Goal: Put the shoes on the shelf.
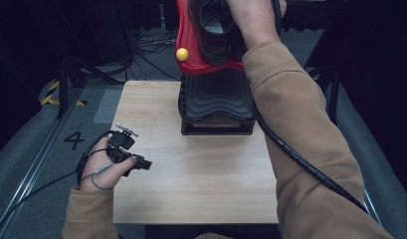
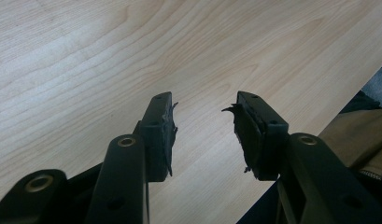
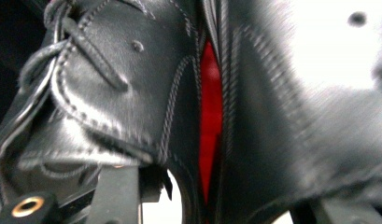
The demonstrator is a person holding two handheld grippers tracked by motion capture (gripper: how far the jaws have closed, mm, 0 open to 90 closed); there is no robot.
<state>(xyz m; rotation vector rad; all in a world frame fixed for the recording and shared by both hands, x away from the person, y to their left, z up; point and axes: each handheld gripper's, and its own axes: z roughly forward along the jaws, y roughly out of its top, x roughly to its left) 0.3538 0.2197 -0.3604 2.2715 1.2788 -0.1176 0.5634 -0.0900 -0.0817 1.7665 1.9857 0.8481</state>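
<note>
Black shoe (image 3: 132, 93) between parted right tongs (image 3: 216, 205), arm outstretched; left tongs (image 2: 205, 128) apart.

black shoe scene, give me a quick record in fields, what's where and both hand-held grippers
surface: wooden table
shoe: black leather shoe, laced, with red showing at its seam
stand: red and black shoe stand at the table's far edge, with a yellow knob
left hand-held gripper: jaws apart, nothing between them, over bare table
right hand-held gripper: up close against the shoe; grip unclear
</note>
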